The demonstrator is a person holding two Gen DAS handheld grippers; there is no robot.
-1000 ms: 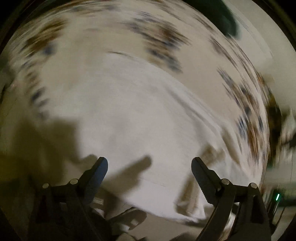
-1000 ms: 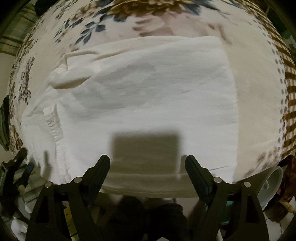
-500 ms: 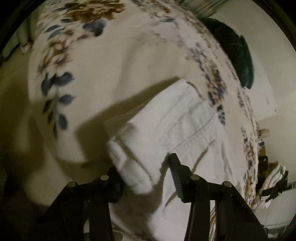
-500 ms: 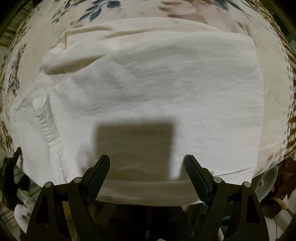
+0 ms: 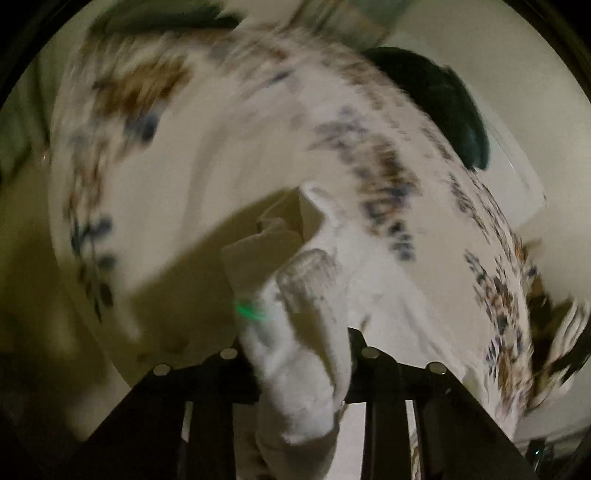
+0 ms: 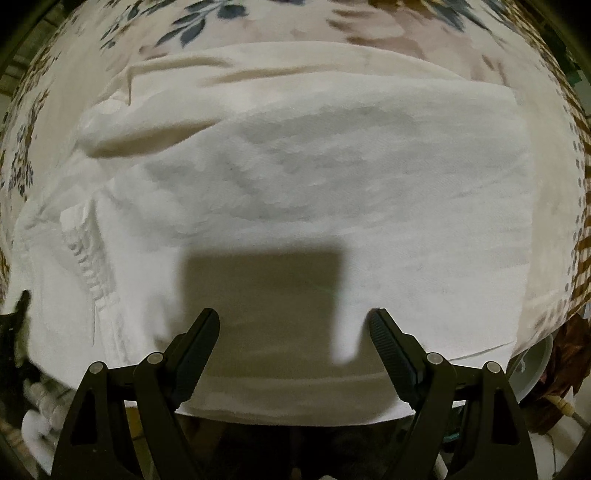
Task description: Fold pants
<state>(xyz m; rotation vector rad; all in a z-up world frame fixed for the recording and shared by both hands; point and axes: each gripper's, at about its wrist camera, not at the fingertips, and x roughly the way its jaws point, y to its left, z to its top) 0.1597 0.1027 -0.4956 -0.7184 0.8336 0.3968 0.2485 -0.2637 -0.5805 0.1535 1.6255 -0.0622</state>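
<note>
Left gripper: jaws closing, drawn in narrow around a bunched roll of the white pants, which fills the gap between them and runs up and away from the tips; the fabric sits against both jaws, though the left wrist view is motion-blurred and the fingertips themselves are hidden by cloth. A small green glow shows on the fabric just left of the roll. Beyond, the floral bedspread curves away, a dark green object at its far right. Right gripper: jaws spread wide, nothing between the pads, hanging over the near edge of the pants. The garment lies spread flat on the floral bedspread, a rolled fold at far left, ribbed waistband at near left. The gripper's square shadow falls on the cloth just beyond the tips.
</note>
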